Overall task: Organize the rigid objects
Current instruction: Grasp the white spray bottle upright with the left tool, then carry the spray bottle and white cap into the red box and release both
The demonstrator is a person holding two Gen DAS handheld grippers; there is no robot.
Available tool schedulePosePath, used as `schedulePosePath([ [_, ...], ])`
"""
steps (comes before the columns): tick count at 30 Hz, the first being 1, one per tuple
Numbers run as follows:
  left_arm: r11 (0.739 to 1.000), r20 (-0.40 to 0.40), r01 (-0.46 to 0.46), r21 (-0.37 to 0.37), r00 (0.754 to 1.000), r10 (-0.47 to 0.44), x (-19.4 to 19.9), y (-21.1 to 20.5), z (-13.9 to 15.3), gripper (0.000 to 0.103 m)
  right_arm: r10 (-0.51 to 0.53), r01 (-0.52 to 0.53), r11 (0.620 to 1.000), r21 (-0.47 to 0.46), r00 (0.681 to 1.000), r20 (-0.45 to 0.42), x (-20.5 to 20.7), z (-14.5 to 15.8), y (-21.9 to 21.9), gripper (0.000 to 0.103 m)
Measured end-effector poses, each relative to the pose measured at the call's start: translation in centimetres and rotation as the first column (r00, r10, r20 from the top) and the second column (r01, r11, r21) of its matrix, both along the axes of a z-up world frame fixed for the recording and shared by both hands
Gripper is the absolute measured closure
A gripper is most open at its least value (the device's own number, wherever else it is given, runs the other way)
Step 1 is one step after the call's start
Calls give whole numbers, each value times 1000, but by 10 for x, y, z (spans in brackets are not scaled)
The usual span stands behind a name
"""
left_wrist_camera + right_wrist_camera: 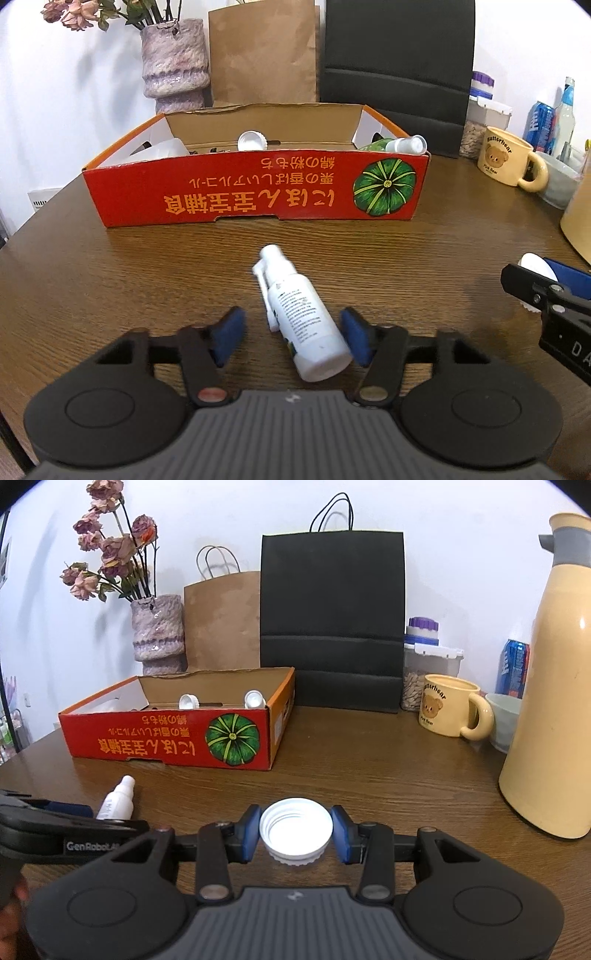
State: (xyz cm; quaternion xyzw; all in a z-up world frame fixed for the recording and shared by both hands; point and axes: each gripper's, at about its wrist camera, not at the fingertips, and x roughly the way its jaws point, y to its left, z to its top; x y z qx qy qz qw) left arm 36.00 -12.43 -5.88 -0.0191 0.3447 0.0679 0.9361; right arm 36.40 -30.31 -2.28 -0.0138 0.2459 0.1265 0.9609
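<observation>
A white spray bottle (303,321) lies on its side on the brown table (110,266), nozzle toward the red cardboard box (258,192). My left gripper (291,321) straddles it and is open: the right pad touches the bottle's base, the left pad (231,332) stands clear of it. In the right wrist view the bottle (118,801) peeks out beside the left gripper's arm (55,827). My right gripper (295,814) is shut on a white screw cap (295,830), open side up, just above the table. The box (166,738) holds white caps (188,701) and a small green bottle (380,144).
Behind the box stand a purple vase (173,62), a brown paper bag (262,55) and a black bag (332,620). To the right are a yellow bear mug (447,709), a tall cream thermos (550,701), a pale bowl (504,716), jars and a blue can (513,668).
</observation>
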Motion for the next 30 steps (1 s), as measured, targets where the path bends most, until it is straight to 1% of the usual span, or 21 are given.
schedulePosePath([
  [2,1000,4,-6,-18,1000,6,-2,4,1,53,-5,5,1000,0,1000,3,-1,0,-1,63],
  [3,1000,4,-8,-24,1000,8,-2,6,2,59,-8,8,1000,1,1000,2,-1,0,-1,63],
  [4,1000,4,-7,-29,1000,7,-3,8,2,62,-11,11,1000,3,1000,2,-1,0,-2,63],
  [5,999,5,-3,-36,1000,4,-4,10,3,73,-12,12,1000,6,1000,3,-1,0,-3,63],
  [6,999,5,-3,-38,1000,4,-4,11,4,74,-14,14,1000,10,1000,7,-2,0,-4,63],
  [14,999,9,1,-38,1000,-1,-11,18,6,74,-49,49,999,12,998,26,-6,1,-6,63],
  [18,1000,38,-3,-31,999,4,-17,22,11,74,-69,69,998,0,997,46,-11,3,-4,63],
  [21,1000,61,-4,-31,998,6,-22,26,15,74,-85,84,996,12,994,61,-15,6,-4,63],
  [30,998,104,-15,-63,994,22,-35,45,28,74,-93,90,995,39,990,102,-26,16,11,63],
])
